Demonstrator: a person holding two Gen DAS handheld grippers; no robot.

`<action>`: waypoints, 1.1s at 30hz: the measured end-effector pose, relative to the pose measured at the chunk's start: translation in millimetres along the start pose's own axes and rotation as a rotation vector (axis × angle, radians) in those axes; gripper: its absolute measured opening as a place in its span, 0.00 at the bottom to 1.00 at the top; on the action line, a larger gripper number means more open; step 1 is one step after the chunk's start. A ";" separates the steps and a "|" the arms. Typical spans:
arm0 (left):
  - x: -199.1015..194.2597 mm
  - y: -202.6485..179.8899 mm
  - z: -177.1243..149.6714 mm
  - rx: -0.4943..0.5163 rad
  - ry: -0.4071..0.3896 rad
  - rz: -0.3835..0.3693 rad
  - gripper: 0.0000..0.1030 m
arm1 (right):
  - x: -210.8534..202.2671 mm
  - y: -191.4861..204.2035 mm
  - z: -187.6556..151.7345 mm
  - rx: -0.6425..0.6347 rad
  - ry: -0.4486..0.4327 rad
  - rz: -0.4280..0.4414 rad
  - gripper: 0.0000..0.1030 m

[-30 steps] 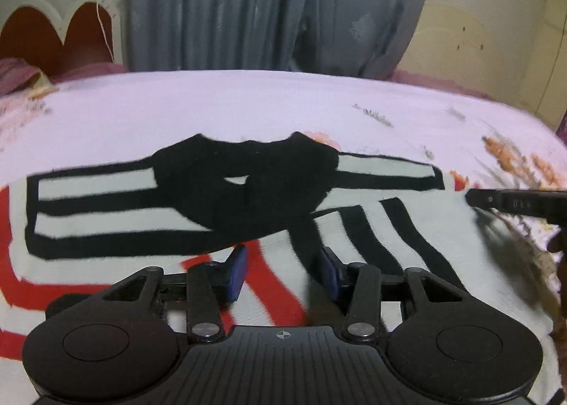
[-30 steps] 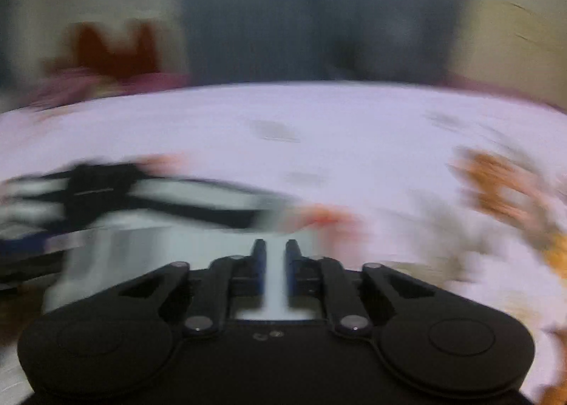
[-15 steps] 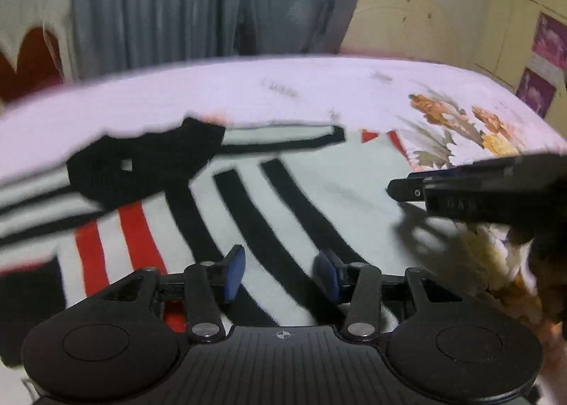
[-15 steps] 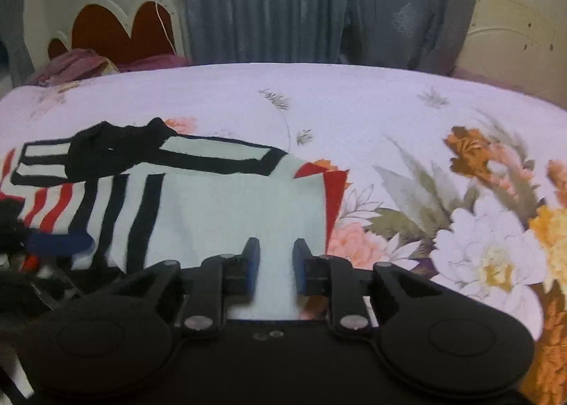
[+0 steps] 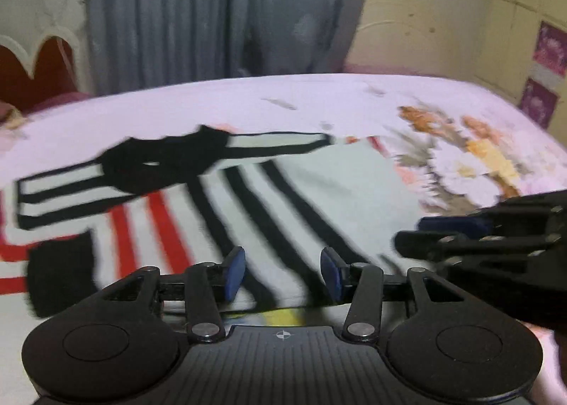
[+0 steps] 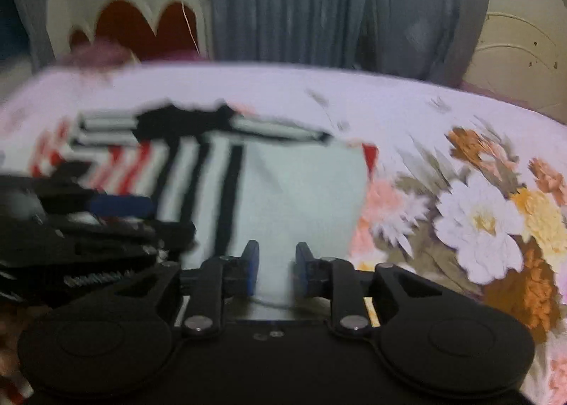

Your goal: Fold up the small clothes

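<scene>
The striped garment (image 5: 319, 199) lies flat on the bed (image 5: 248, 103). Left gripper (image 5: 281, 274) jaws: opening, half-wide, empty. Right gripper (image 6: 274, 268) jaws: opening, narrow, empty. Step: between folds. Next: regrip an edge.

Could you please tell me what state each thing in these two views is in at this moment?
Striped garment: lying flat on the bedspread, one side folded over, no pads pressing on it.
Left hand-held gripper: jaws opening, nothing gripped, above the garment's near edge.
Right hand-held gripper: jaws opening, pale cloth seen between them, not pinched.
Floral bedspread: spread out.
Grey curtain: drawn closed.
</scene>
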State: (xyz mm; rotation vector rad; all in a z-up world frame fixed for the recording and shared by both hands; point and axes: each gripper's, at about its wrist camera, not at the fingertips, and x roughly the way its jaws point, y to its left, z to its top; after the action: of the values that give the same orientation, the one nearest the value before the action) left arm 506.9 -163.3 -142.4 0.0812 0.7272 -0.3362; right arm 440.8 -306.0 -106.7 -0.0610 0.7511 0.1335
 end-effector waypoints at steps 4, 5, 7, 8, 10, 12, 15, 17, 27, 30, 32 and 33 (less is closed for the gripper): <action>7.8 25.9 -12.3 -0.071 0.044 -0.027 0.47 | 26.8 8.2 -11.6 -0.016 0.094 0.005 0.22; 2.8 30.6 -9.9 -0.079 0.045 -0.002 0.47 | 26.9 8.0 -9.5 -0.008 0.095 0.002 0.21; -8.8 40.7 -6.7 -0.072 -0.015 0.051 0.47 | 20.8 8.1 0.7 -0.007 0.064 -0.003 0.22; -11.3 49.5 -5.5 -0.079 -0.032 0.067 0.47 | 18.8 7.0 5.5 -0.012 0.034 -0.011 0.22; -3.7 71.7 -3.4 -0.110 -0.004 0.124 0.47 | 23.5 2.4 18.1 -0.005 0.006 -0.033 0.22; 6.4 96.6 -5.1 -0.157 0.022 0.165 0.47 | 35.7 -3.4 31.8 0.023 -0.008 -0.036 0.22; 15.1 113.4 -9.4 -0.186 0.031 0.123 0.49 | 71.1 -9.2 38.9 0.059 0.062 -0.041 0.23; 7.4 111.2 -4.5 -0.172 0.038 0.135 0.49 | 74.0 -2.5 38.3 0.022 0.078 -0.063 0.23; -95.8 211.4 -68.6 -0.419 -0.065 0.288 0.75 | 1.2 13.8 9.9 0.140 -0.002 -0.003 0.29; -147.7 267.9 -107.2 -0.566 -0.116 0.394 0.69 | -5.5 20.0 -0.9 0.119 0.027 -0.013 0.30; -177.5 309.0 -134.0 -0.688 -0.129 0.480 0.45 | -7.7 22.9 -3.5 0.125 0.037 -0.021 0.30; -188.0 330.7 -147.5 -0.760 -0.123 0.514 0.42 | -7.6 23.8 -3.3 0.139 0.041 -0.022 0.30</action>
State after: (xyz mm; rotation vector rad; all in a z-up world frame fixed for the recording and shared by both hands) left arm 390.7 227.8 -141.9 -0.4628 0.6466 0.4330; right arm 429.7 -283.5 -104.1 0.0599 0.7981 0.0589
